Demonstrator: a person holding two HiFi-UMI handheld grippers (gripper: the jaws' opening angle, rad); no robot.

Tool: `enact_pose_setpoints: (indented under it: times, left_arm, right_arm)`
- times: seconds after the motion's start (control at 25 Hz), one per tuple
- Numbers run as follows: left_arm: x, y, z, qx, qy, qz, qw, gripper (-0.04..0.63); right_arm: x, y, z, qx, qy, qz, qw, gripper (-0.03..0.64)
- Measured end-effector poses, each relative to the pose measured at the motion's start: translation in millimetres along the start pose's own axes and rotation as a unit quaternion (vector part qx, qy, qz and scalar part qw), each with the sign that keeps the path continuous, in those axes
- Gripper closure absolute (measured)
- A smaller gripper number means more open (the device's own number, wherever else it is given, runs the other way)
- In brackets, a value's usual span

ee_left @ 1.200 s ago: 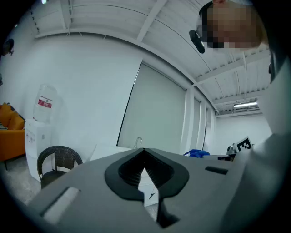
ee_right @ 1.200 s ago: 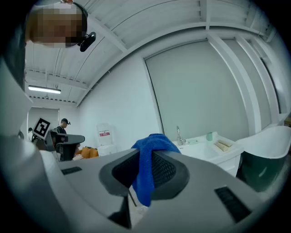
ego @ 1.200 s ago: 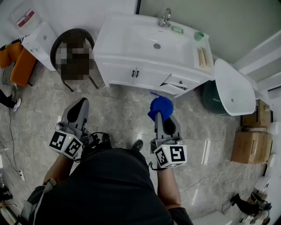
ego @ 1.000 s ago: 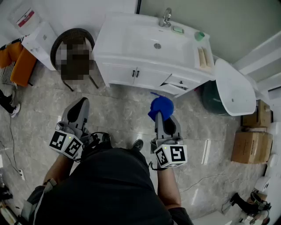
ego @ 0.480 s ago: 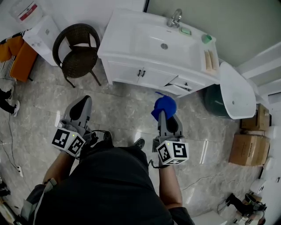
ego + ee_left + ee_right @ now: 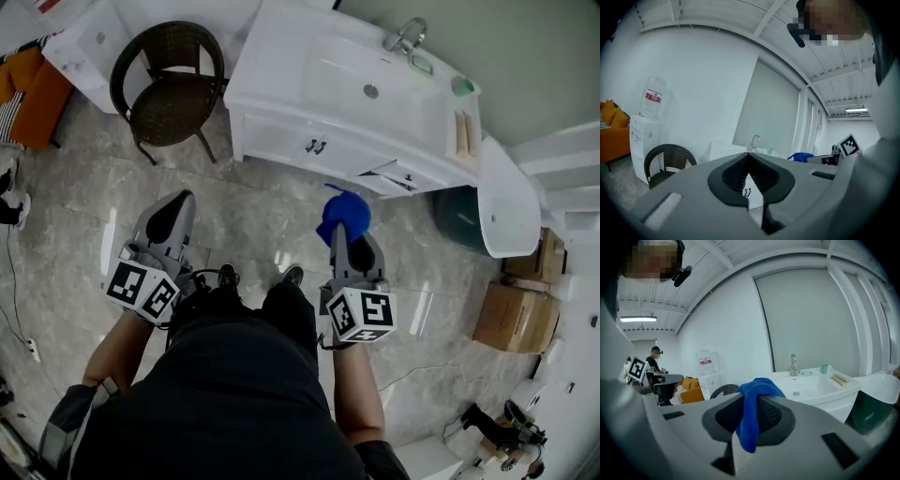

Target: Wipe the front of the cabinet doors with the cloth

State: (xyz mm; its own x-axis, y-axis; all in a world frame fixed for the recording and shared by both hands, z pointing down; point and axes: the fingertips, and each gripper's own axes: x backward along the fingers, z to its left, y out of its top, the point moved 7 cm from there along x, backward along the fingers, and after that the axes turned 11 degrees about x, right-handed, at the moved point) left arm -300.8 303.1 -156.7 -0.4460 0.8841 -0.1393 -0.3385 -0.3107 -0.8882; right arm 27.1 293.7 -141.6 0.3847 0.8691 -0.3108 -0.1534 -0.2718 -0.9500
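My right tongs (image 6: 343, 231) are clamped on the blue cloth (image 6: 344, 214). It bunches over their tips and a fold hangs down between the pads. It hangs over the floor tiles (image 6: 244, 220), well short of the cabinet doors (image 6: 298, 142). My left tongs (image 6: 175, 210) are closed, tips together, with nothing between them. Through the slit behind the pads I glimpse the two dark door handles (image 6: 747, 192).

The only label I can find is the red one (image 6: 653, 96) on the water bottle (image 6: 652, 96) atop the dispenser (image 6: 642, 140), and its print is too small to read. In the head view the dispenser is cut off at the top-left edge. The cardboard boxes (image 6: 514, 317) on the right show no writing I can make out. Each cube (image 6: 361, 315) carries black-and-white square markers, not text.

My own body hides the floor beneath me. To the right of the doors something juts out from the cabinet front (image 6: 392, 174); I cannot tell what. Small items by the tap (image 6: 409, 36) on the worktop (image 6: 309, 70) are too small to name.
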Motion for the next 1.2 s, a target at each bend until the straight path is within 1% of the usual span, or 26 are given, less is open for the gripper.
enact_pose_setpoints:
  times: [0.12, 0.28, 0.36, 0.44, 0.52, 0.64, 0.72, 0.8, 0.88, 0.96, 1.0, 1.08, 1.16, 1.2]
  left_arm:
    - [-20, -4, 11, 0.0, 0.021, 0.007, 0.9998, 0.597]
    - [-54, -15, 14, 0.0, 0.054, 0.014, 0.9985, 0.597]
    - [-70, -20, 12, 0.009, 0.075, 0.014, 0.997, 0.597]
    - [-88, -25, 9, 0.009, 0.095, 0.018, 0.9952, 0.597]
    - [-109, -32, 9, 0.003, 0.11, 0.028, 0.9935, 0.597]
    - [-134, -49, 17, -0.007, 0.122, 0.051, 0.9912, 0.597]
    - [-146, -61, 27, -0.003, 0.124, 0.063, 0.9903, 0.597]
    - [-159, -71, 43, 0.011, 0.121, 0.067, 0.9903, 0.597]
    - [-175, -83, 65, 0.023, 0.117, 0.07, 0.9904, 0.597]
    - [-190, -98, 89, 0.025, 0.108, 0.083, 0.9904, 0.597]
    - [-197, -107, 101, 0.022, 0.102, 0.091, 0.9903, 0.597]
    - [-206, -123, 121, 0.0, 0.085, 0.112, 0.99, 0.597]
    - [-210, -137, 137, -0.023, 0.062, 0.134, 0.9888, 0.597]
    - [-209, -143, 144, -0.026, 0.053, 0.143, 0.988, 0.597]
  right_arm:
    - [-25, -10, -6, 0.014, 0.025, 0.019, 0.999, 0.559]
    - [-69, -33, -29, 0.008, 0.066, 0.032, 0.997, 0.56]
    - [-92, -43, -42, 0.004, 0.09, 0.038, 0.995, 0.56]
    - [-116, -51, -52, 0.005, 0.12, 0.045, 0.992, 0.558]
    - [-142, -59, -60, 0.012, 0.147, 0.051, 0.988, 0.56]
    - [-177, -72, -63, 0.021, 0.171, 0.064, 0.983, 0.56]
    - [-198, -81, -57, 0.028, 0.182, 0.074, 0.98, 0.56]
    - [-226, -93, -45, 0.035, 0.189, 0.077, 0.978, 0.56]
    - [-261, -111, -31, 0.041, 0.193, 0.087, 0.976, 0.56]
    - [-296, -135, -16, 0.043, 0.193, 0.107, 0.974, 0.56]
    - [-312, -147, -9, 0.041, 0.19, 0.117, 0.974, 0.56]
    - [-338, -170, 6, 0.03, 0.182, 0.132, 0.974, 0.559]
    - [-364, -192, 22, 0.006, 0.181, 0.144, 0.973, 0.56]
    - [-376, -203, 32, -0.009, 0.184, 0.15, 0.971, 0.558]
